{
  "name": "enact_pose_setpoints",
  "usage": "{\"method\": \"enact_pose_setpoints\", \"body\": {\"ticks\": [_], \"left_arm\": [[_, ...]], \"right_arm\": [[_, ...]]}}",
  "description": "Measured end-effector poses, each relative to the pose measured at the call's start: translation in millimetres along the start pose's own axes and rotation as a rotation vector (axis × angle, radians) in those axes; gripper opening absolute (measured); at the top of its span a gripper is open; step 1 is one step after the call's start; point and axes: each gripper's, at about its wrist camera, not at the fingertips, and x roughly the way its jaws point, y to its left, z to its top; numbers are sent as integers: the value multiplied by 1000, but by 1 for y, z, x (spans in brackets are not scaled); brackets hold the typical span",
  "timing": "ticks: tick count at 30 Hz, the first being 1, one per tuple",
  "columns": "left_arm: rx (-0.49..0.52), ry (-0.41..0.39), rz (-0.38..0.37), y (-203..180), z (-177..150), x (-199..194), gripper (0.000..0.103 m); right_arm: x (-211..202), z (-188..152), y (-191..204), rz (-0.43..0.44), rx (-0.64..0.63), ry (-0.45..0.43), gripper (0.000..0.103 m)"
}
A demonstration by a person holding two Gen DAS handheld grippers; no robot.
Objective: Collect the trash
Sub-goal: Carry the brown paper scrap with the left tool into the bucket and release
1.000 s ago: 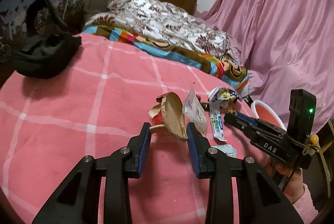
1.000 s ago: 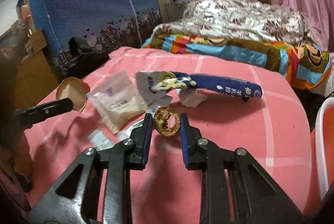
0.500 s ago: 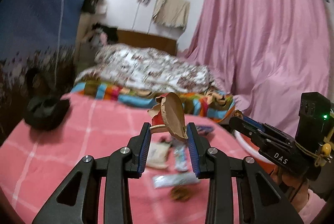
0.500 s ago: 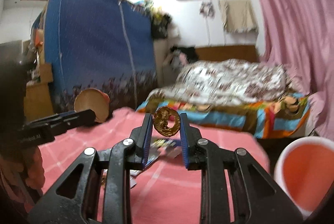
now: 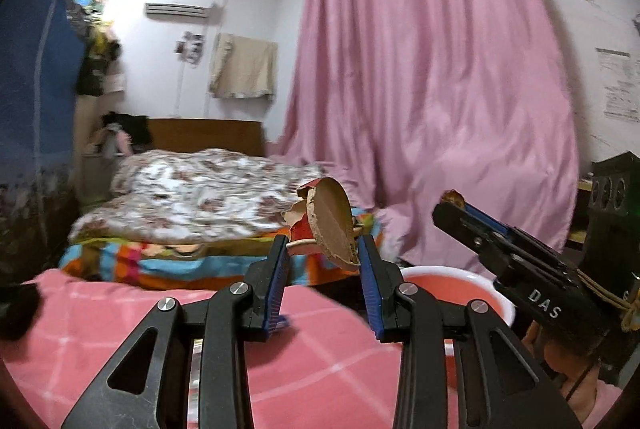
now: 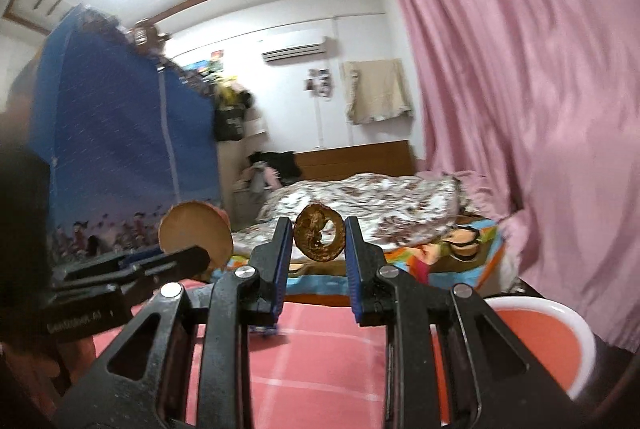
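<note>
Left wrist view, left claw [image 5: 322, 249] raised gripping torn cup [image 5: 326, 225]

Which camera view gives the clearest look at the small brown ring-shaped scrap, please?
The right wrist view: the small brown ring-shaped scrap faces the lens, pinched in the right gripper. The left wrist view shows only a brown sliver atop that gripper.

cup [image 5: 328, 225]: torn matt cardboard | shell [image 6: 319, 238]: rough, brown | bin [image 6: 560, 333]: smooth glossy plastic | tablecloth [image 5: 328, 361]: pink cloth | curtain [image 5: 420, 101]: satiny cloth
</note>
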Motion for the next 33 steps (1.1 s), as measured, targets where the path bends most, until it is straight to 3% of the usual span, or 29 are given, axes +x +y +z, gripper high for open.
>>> {"method": "enact_pose_setpoints", "body": {"ticks": [8, 15, 21, 26, 33], "left_arm": [[12, 26, -113, -47, -3, 50, 30], [27, 50, -166, -73, -9, 74, 31], [5, 202, -173, -88, -21, 110, 31], [-39, 318, -178, -88, -37, 134, 31], [-74, 405, -201, -93, -49, 154, 31]], "right_arm": [[-17, 0, -45, -119, 23, 12, 33], [-9, -11, -89, -207, 122, 143, 33], [6, -30, -116, -242, 194, 284, 33], [10, -39, -126, -253, 220, 326, 34], [12, -46, -136, -271, 242, 362, 34]]}}
